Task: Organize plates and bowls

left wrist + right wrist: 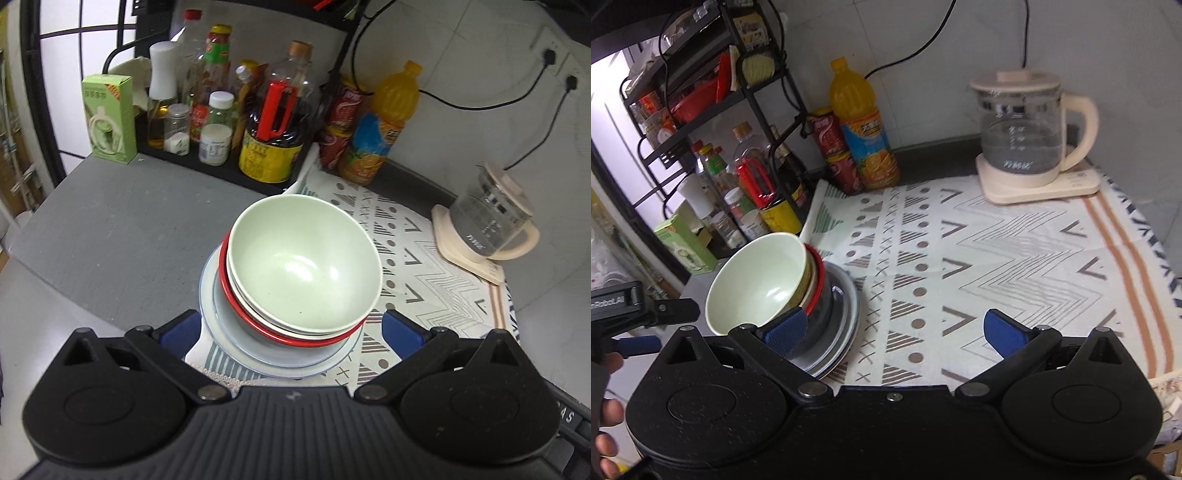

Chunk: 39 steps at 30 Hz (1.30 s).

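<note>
A pale green bowl [303, 262] tops a stack: under it a white bowl, a red-rimmed bowl [236, 302] and pale blue plates [221, 332], all on the patterned cloth [424, 266]. My left gripper [291, 332] is open, its blue pads either side of the stack's near edge and nothing held. In the right wrist view the same green bowl [757, 284] and plates [846, 314] sit at the left. My right gripper [894, 332] is open over the cloth [997, 251]; its left pad [786, 330] is close beside the stack.
A black rack of bottles and jars [221, 110] stands behind the stack, with a green box [109, 118], red cans and an orange juice bottle [384, 125]. A glass kettle [1023, 136] on its base sits at the cloth's back right. Bare grey counter [122, 229] lies left.
</note>
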Available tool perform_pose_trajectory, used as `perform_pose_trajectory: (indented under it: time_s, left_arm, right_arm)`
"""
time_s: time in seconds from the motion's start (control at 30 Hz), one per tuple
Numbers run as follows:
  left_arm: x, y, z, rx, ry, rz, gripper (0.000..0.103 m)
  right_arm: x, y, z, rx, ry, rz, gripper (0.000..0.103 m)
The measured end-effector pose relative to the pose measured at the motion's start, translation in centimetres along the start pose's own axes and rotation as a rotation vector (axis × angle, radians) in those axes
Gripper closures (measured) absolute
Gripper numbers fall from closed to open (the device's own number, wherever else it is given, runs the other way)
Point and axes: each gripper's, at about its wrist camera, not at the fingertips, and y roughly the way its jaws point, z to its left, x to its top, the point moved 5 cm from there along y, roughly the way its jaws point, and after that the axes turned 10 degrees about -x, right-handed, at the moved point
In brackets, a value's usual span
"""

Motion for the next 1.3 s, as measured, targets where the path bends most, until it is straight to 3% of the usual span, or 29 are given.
perform_pose_trajectory:
  time_s: [0.47, 0.73, 1.0, 1.3]
  left_arm:
    - [-1.1, -2.6, 2.5, -0.095, 0.170, 0.007, 0.000]
    - [-2.7, -4.6, 3.4, -0.159, 0.252, 0.013, 0.000]
    - [-4.9, -6.1, 4.5, -0.180, 0.295, 0.048, 0.000]
    - [-6.3, -8.1, 5.3, -0.195, 0.348, 0.036, 0.000]
  right_arm:
    - [-3.3, -3.7, 1.6, -0.166, 0.114, -0.126, 0.000]
    - [-6.2, -6.5, 3.2, -0.221, 0.127, -0.144, 0.000]
    - [-8.9, -9.2, 4.3, -0.267, 0.139, -0.165, 0.000]
    - [-11.6, -11.9, 5.2, -0.310, 0.149, -0.180, 0.000]
